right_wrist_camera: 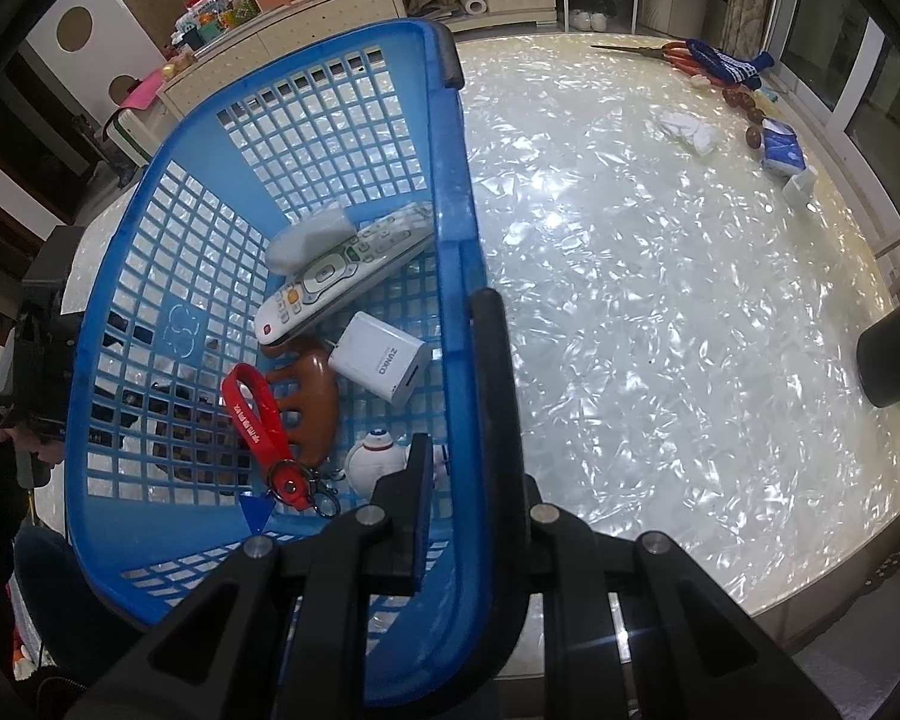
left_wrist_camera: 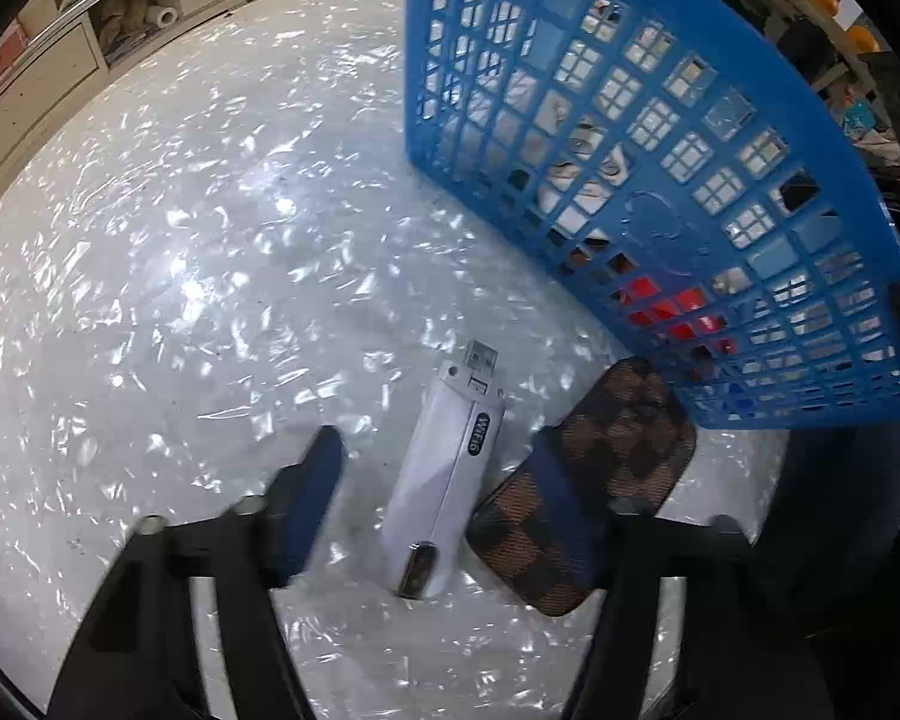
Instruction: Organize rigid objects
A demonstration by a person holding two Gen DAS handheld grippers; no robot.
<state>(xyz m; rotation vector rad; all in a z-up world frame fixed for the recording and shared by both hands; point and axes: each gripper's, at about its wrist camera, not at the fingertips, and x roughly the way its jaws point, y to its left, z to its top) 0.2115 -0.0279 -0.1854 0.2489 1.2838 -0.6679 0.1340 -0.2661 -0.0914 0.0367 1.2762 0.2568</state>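
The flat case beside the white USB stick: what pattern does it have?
A brown and dark checked pattern on the case, clearest in the left wrist view.

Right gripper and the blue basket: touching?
Touching. The right wrist view shows the right gripper closed on the blue basket: one finger inside the rim, one outside, no gap.

Bright overhead light, heavy glare, fisheye warp

White glints scatter across the pearly table top in both views, strongest near its middle in the right wrist view. Straight lines bow toward the edges, and the corners fall to black. In the left wrist view the fingers are smeared by motion blur, while the blue basket wall stays sharp. The background shelves sit dimmer.
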